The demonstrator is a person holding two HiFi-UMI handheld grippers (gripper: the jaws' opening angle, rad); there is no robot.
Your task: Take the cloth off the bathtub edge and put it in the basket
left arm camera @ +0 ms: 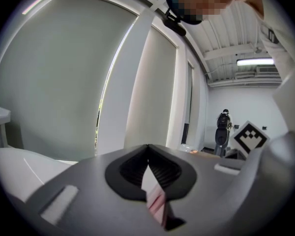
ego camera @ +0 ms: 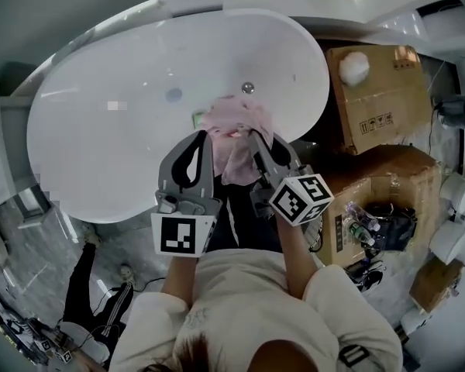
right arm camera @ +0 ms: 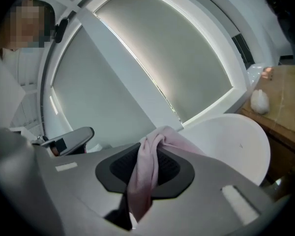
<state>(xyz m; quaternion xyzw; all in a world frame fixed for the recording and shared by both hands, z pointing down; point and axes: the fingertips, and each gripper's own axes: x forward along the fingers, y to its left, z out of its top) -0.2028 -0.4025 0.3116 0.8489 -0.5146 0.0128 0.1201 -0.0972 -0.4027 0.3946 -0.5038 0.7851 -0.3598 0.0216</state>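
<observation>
While the left hand-held gripper (ego camera: 200, 142) and the right hand-held gripper (ego camera: 261, 147) each pinch the pink cloth (ego camera: 236, 126), hung between them above the bathtub (ego camera: 116, 122), I'd hold both grips firm and swing toward the basket, unseen here

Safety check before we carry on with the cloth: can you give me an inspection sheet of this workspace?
Surface: white bathtub, below both tools.
Job's things: pink cloth lifted above the tub, held between the two tools; basket not identified.
Clutter: cardboard boxes, a white fluffy ball on the upper one, bottles by the lower one.
Grippers: left tool shut on the cloth; right tool shut on the cloth.
Cables: what looks like a thin cable on the floor.
Surroundings: window blinds; a person far off.
</observation>
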